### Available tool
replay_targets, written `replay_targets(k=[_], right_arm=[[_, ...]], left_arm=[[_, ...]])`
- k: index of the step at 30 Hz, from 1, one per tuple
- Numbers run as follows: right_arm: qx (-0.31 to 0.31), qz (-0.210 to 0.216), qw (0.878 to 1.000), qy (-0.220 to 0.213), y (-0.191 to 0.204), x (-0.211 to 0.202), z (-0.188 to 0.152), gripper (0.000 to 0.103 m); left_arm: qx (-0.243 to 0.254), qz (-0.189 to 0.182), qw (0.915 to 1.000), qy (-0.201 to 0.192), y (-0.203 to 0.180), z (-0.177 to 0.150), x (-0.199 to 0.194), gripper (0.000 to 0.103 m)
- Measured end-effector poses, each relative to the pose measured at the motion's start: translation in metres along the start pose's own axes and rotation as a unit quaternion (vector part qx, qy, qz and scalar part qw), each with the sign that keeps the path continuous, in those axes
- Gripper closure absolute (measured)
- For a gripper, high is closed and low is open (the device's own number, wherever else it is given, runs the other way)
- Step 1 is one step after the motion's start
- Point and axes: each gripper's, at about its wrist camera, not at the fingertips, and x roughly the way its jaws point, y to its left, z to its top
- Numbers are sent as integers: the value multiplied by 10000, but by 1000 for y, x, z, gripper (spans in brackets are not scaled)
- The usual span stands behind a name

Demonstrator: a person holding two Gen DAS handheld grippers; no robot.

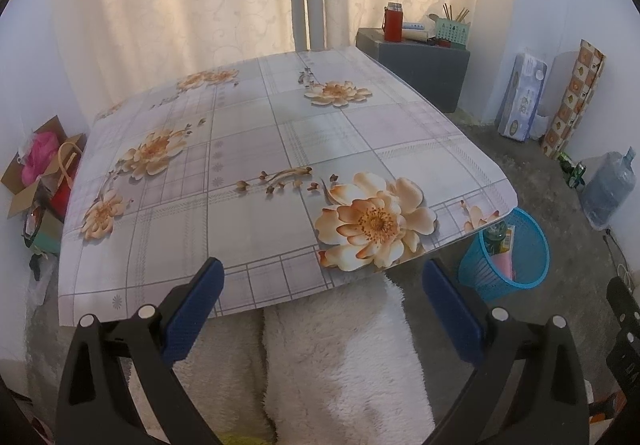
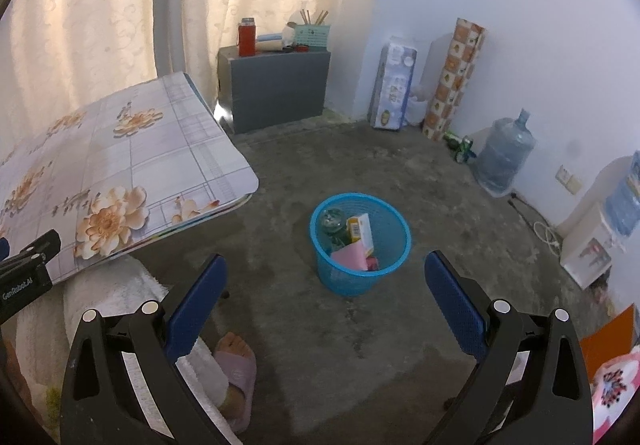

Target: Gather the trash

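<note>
A blue mesh waste basket (image 2: 362, 277) stands on the concrete floor right of the table. Inside it lie a green glass bottle (image 2: 334, 227), a yellow-and-white carton (image 2: 361, 231) and a pink sheet (image 2: 349, 257). My right gripper (image 2: 325, 265) hovers open above the floor, near side of the basket, with nothing between its blue pads. The left gripper (image 1: 322, 271) is open too, empty, over the near edge of the flowered table (image 1: 256, 149). In the left wrist view the basket (image 1: 516, 277) peeks out under the table's right corner.
A person's legs in white fleecy trousers (image 1: 340, 357) and a foot in a pink slipper (image 2: 236, 369) are below the grippers. A grey cabinet (image 2: 276, 85) with a red flask stands at the back. A water jug (image 2: 504, 153), rolled mat and dispenser (image 2: 588, 245) line the right wall. Boxes (image 1: 36, 173) sit left.
</note>
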Motion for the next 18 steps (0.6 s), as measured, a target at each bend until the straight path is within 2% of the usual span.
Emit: replay_targets(k=[18], right_arm=[[-13,36,10000,-17,-2,2,-2,8]], left_arm=[[64,91,9999,24,2,-1,-2,6]])
